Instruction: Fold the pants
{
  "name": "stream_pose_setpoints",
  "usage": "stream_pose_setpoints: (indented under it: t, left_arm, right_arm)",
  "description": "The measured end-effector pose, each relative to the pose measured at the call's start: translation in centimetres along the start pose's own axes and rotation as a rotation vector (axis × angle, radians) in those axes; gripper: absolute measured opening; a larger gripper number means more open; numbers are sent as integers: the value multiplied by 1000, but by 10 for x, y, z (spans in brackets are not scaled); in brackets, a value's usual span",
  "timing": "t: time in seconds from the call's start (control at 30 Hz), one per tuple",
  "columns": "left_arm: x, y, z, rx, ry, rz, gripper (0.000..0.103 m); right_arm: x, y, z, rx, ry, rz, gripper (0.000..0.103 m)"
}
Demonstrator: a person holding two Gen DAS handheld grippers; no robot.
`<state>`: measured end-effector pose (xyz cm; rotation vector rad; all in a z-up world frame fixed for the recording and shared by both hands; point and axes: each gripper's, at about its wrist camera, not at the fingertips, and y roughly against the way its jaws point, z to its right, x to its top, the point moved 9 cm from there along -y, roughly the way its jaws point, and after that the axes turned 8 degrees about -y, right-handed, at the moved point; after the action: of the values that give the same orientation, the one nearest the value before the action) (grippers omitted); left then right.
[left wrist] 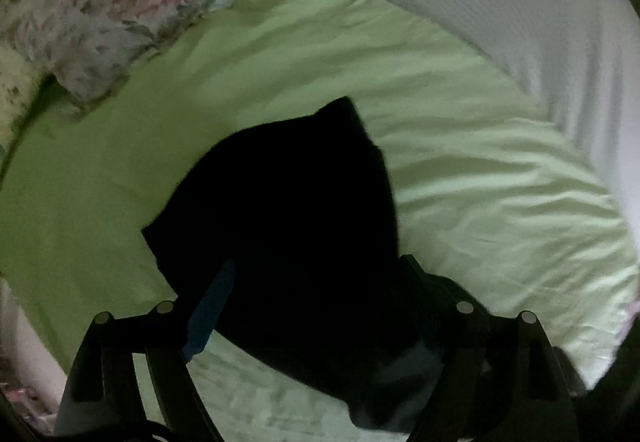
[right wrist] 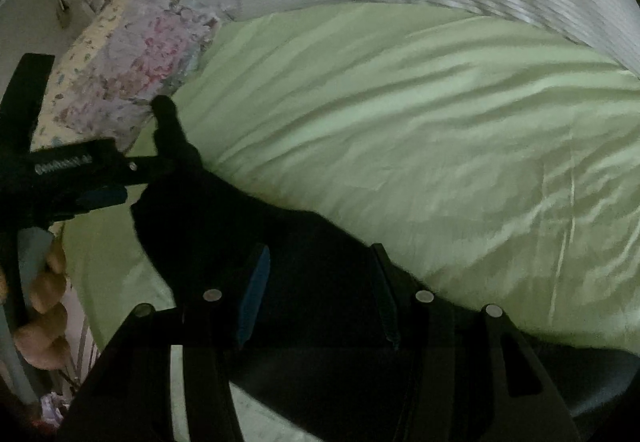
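Note:
The black pants (left wrist: 288, 209) lie bunched on the light green bedsheet (left wrist: 460, 169). In the left wrist view my left gripper (left wrist: 316, 274) stands with its fingers wide apart over the cloth, one blue pad (left wrist: 214, 306) showing. In the right wrist view the pants (right wrist: 240, 217) stretch from lower right up to the left, where the left gripper (right wrist: 132, 177) reaches in beside them. My right gripper (right wrist: 320, 282) hangs over the pants with its fingers apart, blue pad (right wrist: 252, 298) visible. The dark cloth hides whether either gripper pinches fabric.
A floral pillow (left wrist: 132, 1) lies at the head of the bed, also in the right wrist view (right wrist: 132, 65). A white ribbed blanket (left wrist: 520, 1) runs along the far side. A bare hand (right wrist: 44, 306) holds the left gripper's handle at the bed's left edge.

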<state>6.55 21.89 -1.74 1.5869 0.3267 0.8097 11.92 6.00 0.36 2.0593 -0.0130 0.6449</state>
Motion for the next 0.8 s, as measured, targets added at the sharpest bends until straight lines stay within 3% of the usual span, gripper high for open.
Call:
stream_pose_setpoints:
  t: [0.03,0.1,0.17,0.23,0.33,0.5,0.6,0.67,0.8]
  left_arm:
    - [-1,-3,-4,-1,1,-6,76]
    - [-2,-10,-12,-26,5,-21,43]
    - [-5,-17,-19,-71,9,-39,22]
    - [-9,-20,-31,-97,19,-38,13]
    - [-16,-20,-49,-174,69,-37,9]
    - [-33,-20,-72,-268,130,-34,6]
    - [-43,-20,-84,-310,158,-27,6]
    - [-47,-21,-88,-329,170,-23,5]
    - [-49,-13,-98,-370,175,9,5]
  right_arm:
    - [2,-3,1,-4,7,-6,52]
    - [8,-10,3,-9,23,-18,52]
    - [13,-19,4,-12,38,-39,52]
    - [15,-28,2,-12,56,-60,52]
    - [16,-43,0,-4,80,-104,50]
    - [12,-61,-3,22,80,-171,33]
    - [8,-67,-8,54,64,-208,13]
    - [8,-65,-12,47,92,-202,5]
    - [22,-45,-19,32,136,-124,4]
